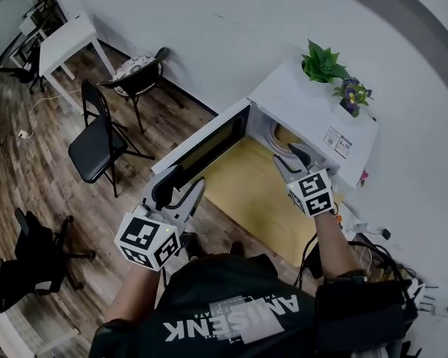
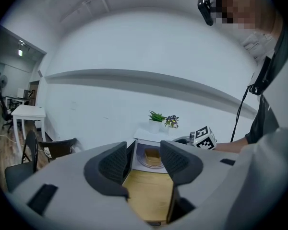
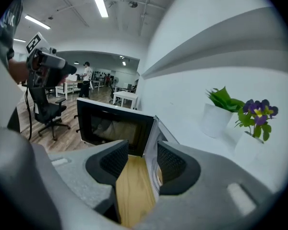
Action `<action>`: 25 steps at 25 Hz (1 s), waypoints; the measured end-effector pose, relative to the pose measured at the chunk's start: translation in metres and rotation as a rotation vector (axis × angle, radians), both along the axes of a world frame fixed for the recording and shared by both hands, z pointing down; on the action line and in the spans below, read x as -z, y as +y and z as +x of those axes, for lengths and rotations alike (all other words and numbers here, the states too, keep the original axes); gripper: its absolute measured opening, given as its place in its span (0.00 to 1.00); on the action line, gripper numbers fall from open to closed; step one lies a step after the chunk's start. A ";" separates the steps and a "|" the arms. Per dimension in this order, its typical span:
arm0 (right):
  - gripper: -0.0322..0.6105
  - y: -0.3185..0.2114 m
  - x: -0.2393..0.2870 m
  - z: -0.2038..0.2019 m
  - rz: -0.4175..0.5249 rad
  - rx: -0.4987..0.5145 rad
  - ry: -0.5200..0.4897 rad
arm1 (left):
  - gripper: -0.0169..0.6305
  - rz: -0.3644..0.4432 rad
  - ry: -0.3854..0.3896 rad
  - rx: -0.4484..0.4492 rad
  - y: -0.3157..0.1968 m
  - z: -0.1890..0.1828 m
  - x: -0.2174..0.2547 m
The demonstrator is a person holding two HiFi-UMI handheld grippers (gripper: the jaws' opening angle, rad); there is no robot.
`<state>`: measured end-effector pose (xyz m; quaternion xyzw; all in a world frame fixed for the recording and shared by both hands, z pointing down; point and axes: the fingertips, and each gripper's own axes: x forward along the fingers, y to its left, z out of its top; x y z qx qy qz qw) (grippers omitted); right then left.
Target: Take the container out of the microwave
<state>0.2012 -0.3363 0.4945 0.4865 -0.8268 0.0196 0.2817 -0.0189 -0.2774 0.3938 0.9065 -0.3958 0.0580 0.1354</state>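
Standing at the far edge of a light wooden table, against the white wall: one white box-shaped microwave. Its dark-windowed door is swung fully open along the table's left edge.

- Inside the cavity, on a round pale turntable plate: one low tan container, with nothing touching it.
- On the microwave's top: one white pot with a green leafy plant and one small pot of purple flowers, side by side.
- Left tongs, grey, two-jawed, with a marker cube: held off the table's near left corner, beside the outer end of the door. The jaws are spread wide with nothing between them, and they point toward the open cavity.
- Right tongs, same make: held over the table's far right part, tips just before the microwave's opening. The jaws are wide apart and empty, clear of the container.
- On the wood-plank floor, well left of the table: one black folding chair.
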 end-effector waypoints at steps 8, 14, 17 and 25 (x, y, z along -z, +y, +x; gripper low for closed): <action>0.32 -0.025 -0.059 0.002 -0.070 0.029 0.085 | 0.35 -0.028 -0.016 0.090 0.018 -0.018 -0.010; 0.32 -0.048 -0.102 0.013 -0.110 0.010 0.145 | 0.35 -0.043 -0.049 0.159 0.023 -0.024 -0.019; 0.32 -0.063 -0.117 0.016 -0.130 0.002 0.182 | 0.35 -0.040 -0.052 0.190 0.025 -0.029 -0.016; 0.32 -0.094 -0.151 0.040 -0.172 -0.036 0.255 | 0.35 -0.053 -0.068 0.259 0.023 -0.032 -0.018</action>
